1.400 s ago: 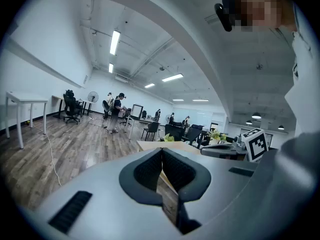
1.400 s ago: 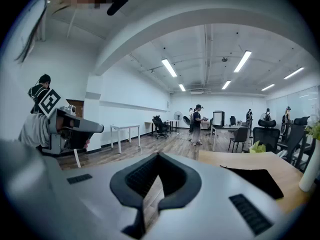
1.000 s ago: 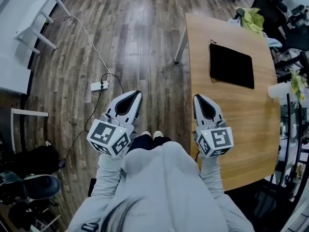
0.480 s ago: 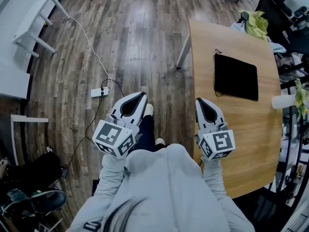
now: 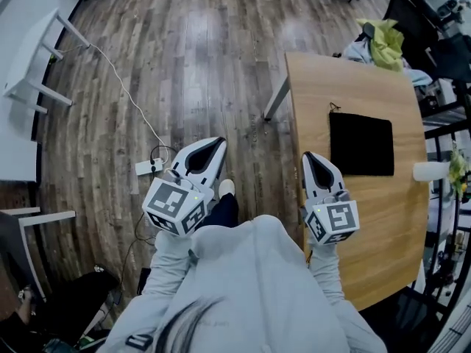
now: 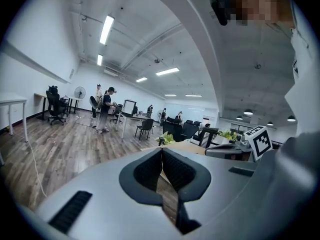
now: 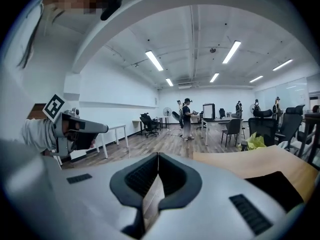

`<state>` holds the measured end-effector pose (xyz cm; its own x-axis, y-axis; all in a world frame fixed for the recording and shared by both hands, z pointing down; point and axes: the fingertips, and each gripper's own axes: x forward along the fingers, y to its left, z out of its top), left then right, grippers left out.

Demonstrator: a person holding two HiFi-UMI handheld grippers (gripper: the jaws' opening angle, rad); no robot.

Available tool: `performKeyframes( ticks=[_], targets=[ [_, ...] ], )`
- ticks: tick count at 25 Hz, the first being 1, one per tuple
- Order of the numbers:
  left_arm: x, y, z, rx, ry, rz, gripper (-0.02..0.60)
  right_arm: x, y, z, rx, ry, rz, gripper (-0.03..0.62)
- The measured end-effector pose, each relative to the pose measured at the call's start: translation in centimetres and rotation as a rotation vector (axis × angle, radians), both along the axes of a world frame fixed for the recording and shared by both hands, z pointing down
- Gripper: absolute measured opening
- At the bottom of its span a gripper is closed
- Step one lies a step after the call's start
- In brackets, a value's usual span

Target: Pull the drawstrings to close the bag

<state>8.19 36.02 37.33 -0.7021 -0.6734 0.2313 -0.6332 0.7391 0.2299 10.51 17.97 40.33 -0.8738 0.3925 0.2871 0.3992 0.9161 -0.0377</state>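
A flat black bag [image 5: 360, 144] lies on the wooden table [image 5: 368, 226] at the right, with a thin cord [image 5: 335, 109] at its far left corner. My left gripper [image 5: 218, 143] hangs over the wood floor, left of the table, shut and empty. My right gripper [image 5: 307, 157] is over the table's left edge, near and left of the bag, also shut with nothing in it. In the left gripper view the jaws [image 6: 161, 153] meet. In the right gripper view the jaws [image 7: 157, 156] meet too, and the bag [image 7: 280, 186] shows dark at the lower right.
A power strip [image 5: 145, 168] with a white cable lies on the floor at left. A white table [image 5: 29, 57] stands far left. Chairs and a yellow-green cloth [image 5: 383, 35] sit beyond the table's far end. A white cylinder [image 5: 428, 171] rests at the table's right edge.
The person has walked forward along the table: the bag and table have slid nearer in the head view. Both grippers travelled along with the person and stayed shut.
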Motion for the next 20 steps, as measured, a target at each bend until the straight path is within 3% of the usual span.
performKeyframes(
  ticks=[6,11,20],
  targets=[
    [-4.9,-0.1,-0.3,-0.009,-0.009,0.103,0.026,-3.6,-0.1,-0.4,0.005,0.004,0.100,0.023],
    [-6.4,-0.4,0.5,-0.009,0.012,0.151,0.026,-4.2,-1.4,-0.1,0.007,0.009,0.195,0.023],
    [-9.7,-2.6,2.2,-0.012,0.043,0.206,0.026,-6.1,-3.6,1.3,0.034,0.037,0.244,0.023]
  ],
)
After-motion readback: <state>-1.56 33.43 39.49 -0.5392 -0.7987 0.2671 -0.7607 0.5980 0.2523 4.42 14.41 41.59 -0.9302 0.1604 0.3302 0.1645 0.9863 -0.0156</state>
